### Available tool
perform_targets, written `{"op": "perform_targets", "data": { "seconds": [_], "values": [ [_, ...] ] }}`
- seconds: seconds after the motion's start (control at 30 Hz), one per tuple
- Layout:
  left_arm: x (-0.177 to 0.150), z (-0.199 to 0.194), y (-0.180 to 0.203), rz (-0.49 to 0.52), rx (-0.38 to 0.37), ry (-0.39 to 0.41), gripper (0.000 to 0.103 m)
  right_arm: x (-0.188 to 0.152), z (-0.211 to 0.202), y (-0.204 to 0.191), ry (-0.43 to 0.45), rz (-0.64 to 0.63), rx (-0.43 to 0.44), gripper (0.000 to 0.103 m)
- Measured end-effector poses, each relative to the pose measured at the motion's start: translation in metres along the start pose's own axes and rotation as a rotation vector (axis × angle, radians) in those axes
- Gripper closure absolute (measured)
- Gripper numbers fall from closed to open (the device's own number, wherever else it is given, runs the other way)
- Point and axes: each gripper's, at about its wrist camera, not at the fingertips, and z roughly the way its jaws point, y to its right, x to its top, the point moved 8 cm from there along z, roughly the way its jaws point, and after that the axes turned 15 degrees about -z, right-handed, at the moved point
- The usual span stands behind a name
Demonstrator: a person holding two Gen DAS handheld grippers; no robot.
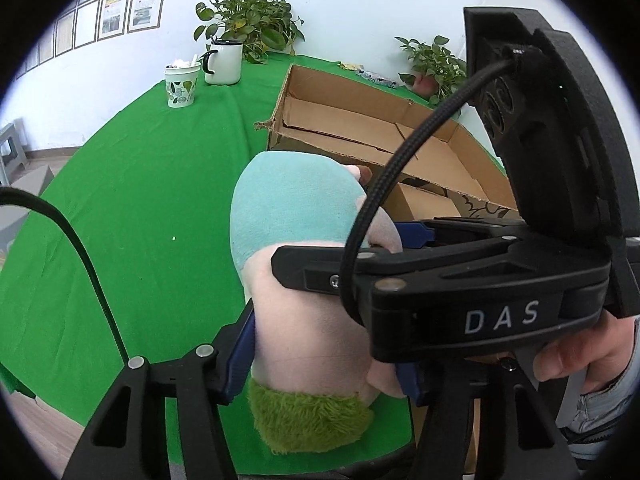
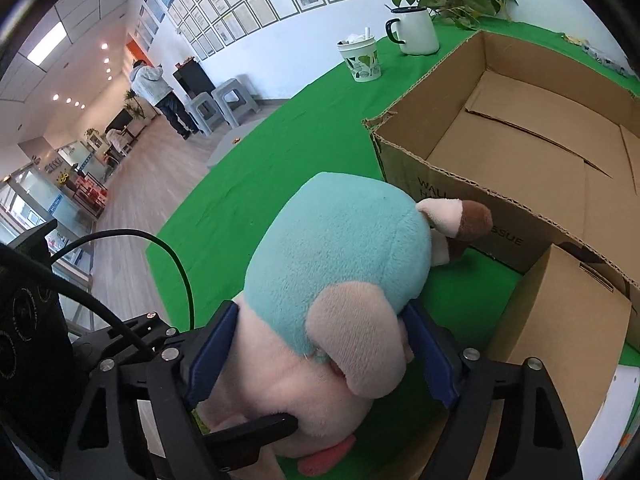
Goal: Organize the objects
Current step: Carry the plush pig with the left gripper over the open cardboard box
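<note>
Grasp stage is in hand: both grippers pinch the plush toy [image 2: 340, 280], which sits at lower centre of each view on the green-covered bench [image 1: 140, 200], just beside the open cardboard box [image 2: 520, 152]. The left gripper [image 1: 324, 356] presses its blue pads into the pink body; the right gripper [image 2: 320, 356] clamps the sides below the teal head. The next move likely calls for a joint lift over the box wall. Two cups [image 1: 182, 84] and a potted plant [image 1: 248, 20] stand at upper left; framed sheets line the white wall.
</note>
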Motion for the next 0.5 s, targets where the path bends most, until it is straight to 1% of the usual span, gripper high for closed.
{"op": "perform_targets", "data": {
  "seconds": [0.1, 0.23, 0.33, 0.5],
  "values": [
    [0.002, -0.007, 0.007, 0.032, 0.027, 0.027, 0.046, -0.001, -0.010, 0.000, 0.026, 0.000, -0.003, 0.031],
    [0.016, -0.026, 0.024, 0.070, 0.030, 0.094, 0.046, 0.011, -0.029, 0.001, 0.109, 0.002, -0.002, 0.033],
    [0.038, -0.037, 0.044, 0.111, 0.016, 0.151, 0.046, 0.028, -0.055, 0.002, 0.195, -0.016, -0.042, 0.034],
    [0.082, -0.052, 0.087, 0.216, -0.040, 0.255, 0.046, 0.062, -0.117, 0.012, 0.343, -0.051, -0.159, 0.037]
  ]
}}
